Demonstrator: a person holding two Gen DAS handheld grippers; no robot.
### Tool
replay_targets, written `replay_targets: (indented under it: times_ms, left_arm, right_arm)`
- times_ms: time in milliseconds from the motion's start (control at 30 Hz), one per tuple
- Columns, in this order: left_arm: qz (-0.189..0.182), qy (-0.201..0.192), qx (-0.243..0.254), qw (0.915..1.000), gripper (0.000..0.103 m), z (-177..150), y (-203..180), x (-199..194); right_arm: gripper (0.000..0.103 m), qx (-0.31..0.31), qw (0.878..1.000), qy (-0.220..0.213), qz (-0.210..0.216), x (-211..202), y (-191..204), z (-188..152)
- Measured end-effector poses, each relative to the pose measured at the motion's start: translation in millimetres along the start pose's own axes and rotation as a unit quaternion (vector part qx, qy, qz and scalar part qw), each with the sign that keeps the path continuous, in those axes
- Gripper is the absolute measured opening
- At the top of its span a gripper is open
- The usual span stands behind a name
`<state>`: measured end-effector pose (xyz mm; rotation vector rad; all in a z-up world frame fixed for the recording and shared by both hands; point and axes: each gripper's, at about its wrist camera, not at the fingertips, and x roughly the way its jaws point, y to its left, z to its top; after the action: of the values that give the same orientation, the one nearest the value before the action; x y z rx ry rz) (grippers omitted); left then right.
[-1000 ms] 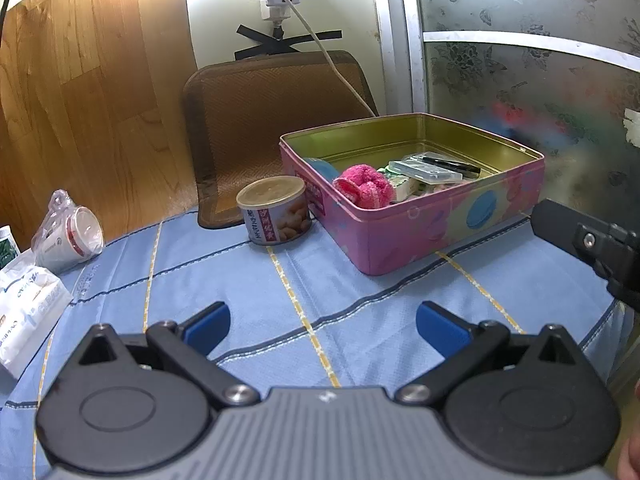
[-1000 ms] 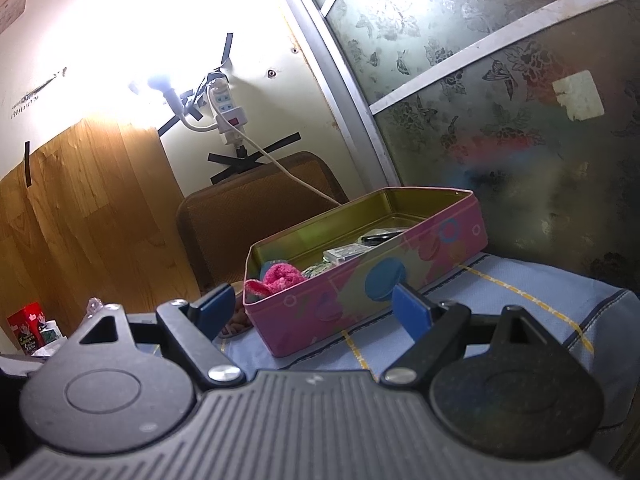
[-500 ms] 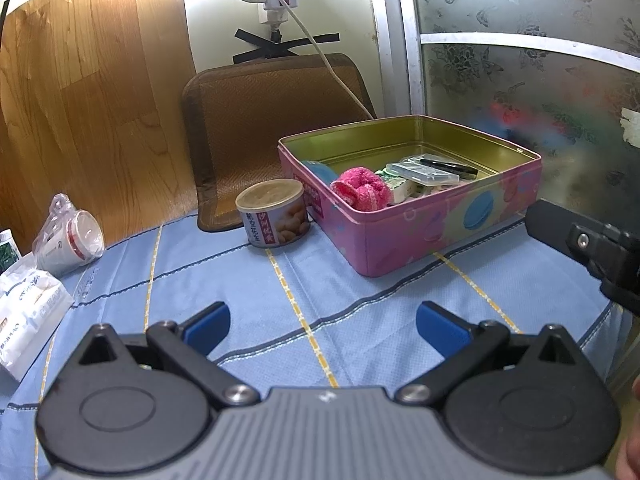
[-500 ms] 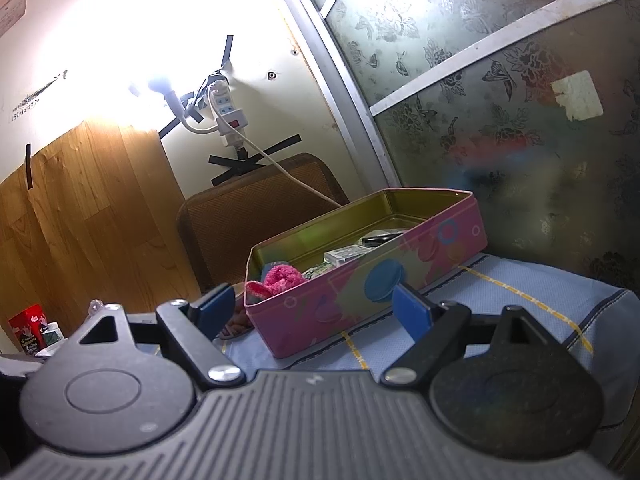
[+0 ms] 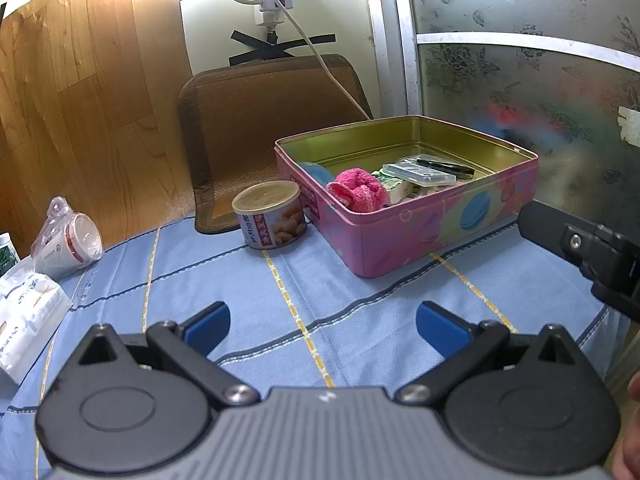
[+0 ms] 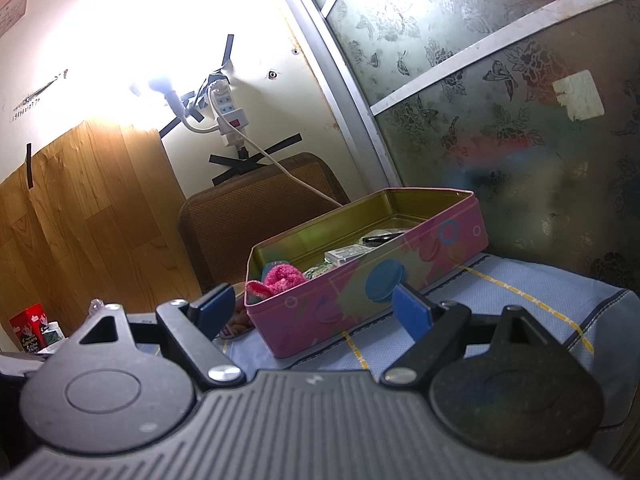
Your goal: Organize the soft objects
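Observation:
A pink fluffy soft object point(image 5: 359, 190) lies in the front left corner of an open pink tin box point(image 5: 440, 232) on the blue tablecloth. It also shows in the right wrist view point(image 6: 280, 278), inside the same tin point(image 6: 372, 280). The tin also holds a clear plastic case point(image 5: 418, 173), a black pen and a blue round thing. My left gripper point(image 5: 322, 324) is open and empty, low over the cloth, well short of the tin. My right gripper point(image 6: 314, 310) is open and empty, low and near the tin's front side; its body shows at the left wrist view's right edge point(image 5: 592, 248).
A round can point(image 5: 272, 214) stands just left of the tin. A bagged cup point(image 5: 66, 242) and a white packet point(image 5: 24, 316) lie at the far left. A brown mat point(image 5: 272, 120) leans on the wall behind. A frosted glass door point(image 5: 540, 80) stands right of the tin.
The left wrist view has shifted slightly, with the tin and can sitting a little higher in the frame. The right gripper has hardly moved. Both stay open.

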<state>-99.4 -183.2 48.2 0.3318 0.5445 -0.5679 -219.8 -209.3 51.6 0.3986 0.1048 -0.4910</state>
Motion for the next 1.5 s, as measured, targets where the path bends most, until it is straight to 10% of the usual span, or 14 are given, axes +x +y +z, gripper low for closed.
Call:
replay_targets:
  times_ms: [1500]
  left_arm:
    - [0.000, 0.002, 0.001, 1.0000, 0.103, -0.3, -1.2, 1.1]
  right_arm:
    - [0.088, 0.004, 1.000, 0.004, -0.002, 2.2, -1.1, -2.2]
